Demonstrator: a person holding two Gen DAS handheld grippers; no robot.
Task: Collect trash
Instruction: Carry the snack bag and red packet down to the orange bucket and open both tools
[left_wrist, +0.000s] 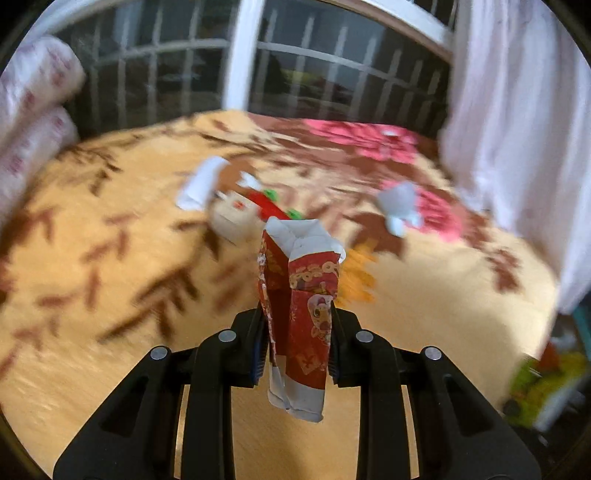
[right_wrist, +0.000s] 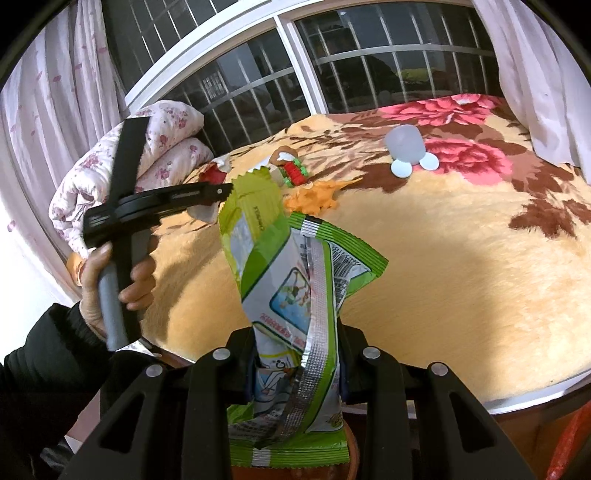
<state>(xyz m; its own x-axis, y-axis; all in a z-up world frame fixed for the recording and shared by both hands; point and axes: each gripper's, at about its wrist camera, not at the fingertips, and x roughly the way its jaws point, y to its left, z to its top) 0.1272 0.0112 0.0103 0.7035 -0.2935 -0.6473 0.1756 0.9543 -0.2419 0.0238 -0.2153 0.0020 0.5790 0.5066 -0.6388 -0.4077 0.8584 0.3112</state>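
Observation:
My left gripper (left_wrist: 297, 332) is shut on a crumpled red wrapper (left_wrist: 301, 295) with white ends, held upright above the bed. My right gripper (right_wrist: 297, 354) is shut on a green and silver snack bag (right_wrist: 291, 314), held at the bed's near edge. In the right wrist view the left gripper (right_wrist: 221, 190) shows from the side in a hand at the left. More trash lies on the blanket: a red and green piece (right_wrist: 293, 171), a white scrap (left_wrist: 201, 182), a small carton (left_wrist: 231, 218) and a pale cup with round lids (right_wrist: 404, 147).
The bed carries a yellow floral blanket (right_wrist: 461, 258). Folded flowered quilts (right_wrist: 162, 147) lie at its left end. A barred window (right_wrist: 258, 92) and pale curtains (right_wrist: 535, 74) stand behind. The left wrist view is blurred. Colourful items (left_wrist: 543, 384) sit beside the bed at its right.

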